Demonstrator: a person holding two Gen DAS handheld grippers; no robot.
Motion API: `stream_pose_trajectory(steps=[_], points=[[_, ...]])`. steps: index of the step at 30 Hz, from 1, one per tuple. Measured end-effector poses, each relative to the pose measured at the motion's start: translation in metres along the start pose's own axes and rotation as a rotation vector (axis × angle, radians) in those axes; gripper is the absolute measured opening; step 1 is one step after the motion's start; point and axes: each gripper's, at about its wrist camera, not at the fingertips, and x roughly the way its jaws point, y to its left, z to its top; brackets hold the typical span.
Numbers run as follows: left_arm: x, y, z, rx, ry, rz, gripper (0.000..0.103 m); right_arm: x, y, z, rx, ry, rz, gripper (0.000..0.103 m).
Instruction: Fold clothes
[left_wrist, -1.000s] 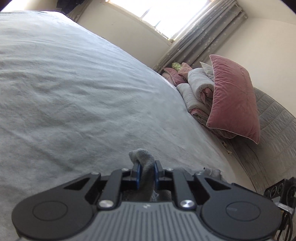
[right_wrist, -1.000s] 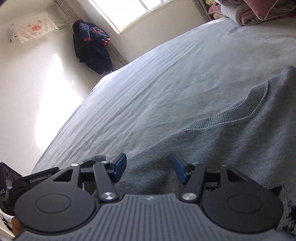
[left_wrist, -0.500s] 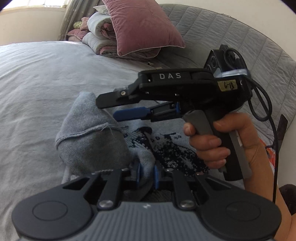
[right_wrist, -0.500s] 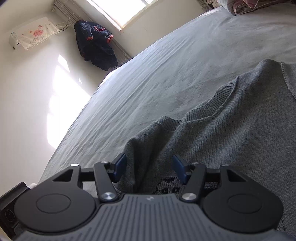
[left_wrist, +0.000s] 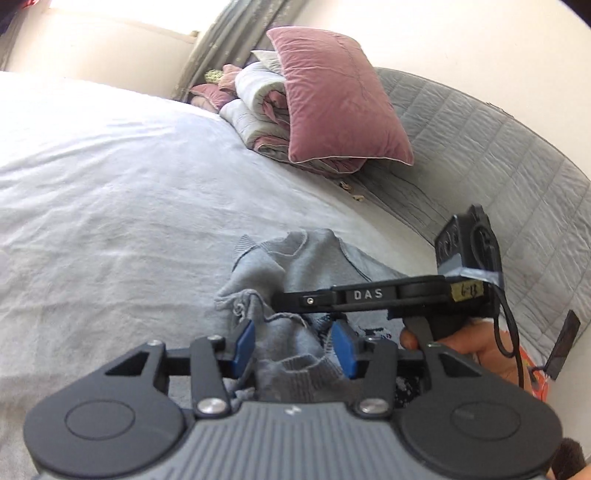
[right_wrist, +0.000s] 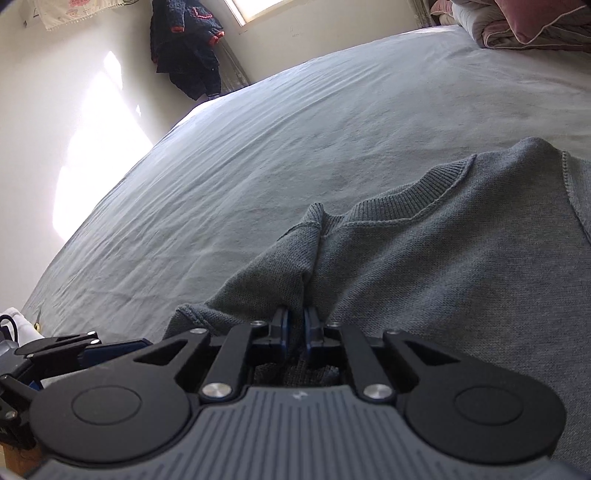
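The folding is at an early stage: the grey sweater (right_wrist: 443, 266) lies on the bed (right_wrist: 258, 166), bunched and rumpled near its neckline rather than laid in any neat rectangle, and no finished fold shows in either view. What looks to be under way is a handover of a pinch of fabric from one claw to the other. The right claw (right_wrist: 295, 326) is pressed together on a raised ridge of the knit just below the ribbed collar (right_wrist: 391, 201), the cloth drawn up into a tent that runs from the pads toward the neckline. The left claw (left_wrist: 293, 345) is opening, its blue pads (left_wrist: 244, 345) standing clear of a loose hump of the same sweater that sits between them without being squeezed. In the left wrist view the right claw reaches across from the right side, held in a hand (left_wrist: 469, 347), and sits just above and beyond the left one, the two tools very near each other over the crumpled garment. The sweater's dark patterned part (left_wrist: 369, 332) peeks out under the right tool. Left to do, as I judge it, is nearly everything: spreading the garment flat, bringing in the sleeves, and doubling the body. A pink pillow (left_wrist: 340, 99) and folded bedding (left_wrist: 258, 107) sit well apart at the head of the bed.
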Motion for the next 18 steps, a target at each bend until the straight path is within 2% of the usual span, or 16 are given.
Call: stream_pose_trajectory(steps=[4,5,9,11,12,14,18], points=[[0.016,0.009,-0.002,-0.075,0.05,0.071,0.049,0.002,-0.001,0.0,-0.013,0.004,-0.003,0.008],[0.02,0.01,-0.002,-0.083,0.065,0.097,0.046,0.003,-0.001,0.001,-0.013,0.004,-0.001,0.008],[0.022,0.012,0.001,-0.145,0.039,0.118,0.041,0.0,-0.005,0.003,0.005,0.002,0.015,0.009],[0.024,0.014,0.004,-0.197,0.021,0.117,0.026,0.002,-0.004,0.004,0.006,0.002,0.024,0.011],[0.025,0.015,0.006,-0.223,0.012,0.116,0.023,0.002,-0.004,0.004,0.006,0.002,0.029,0.012],[0.027,0.016,0.008,-0.275,-0.007,0.115,0.006,0.003,-0.002,0.005,0.005,0.002,0.041,0.019],[0.02,0.026,0.017,-0.344,-0.051,0.134,0.005,0.011,0.006,0.004,-0.006,0.004,0.072,0.021]])
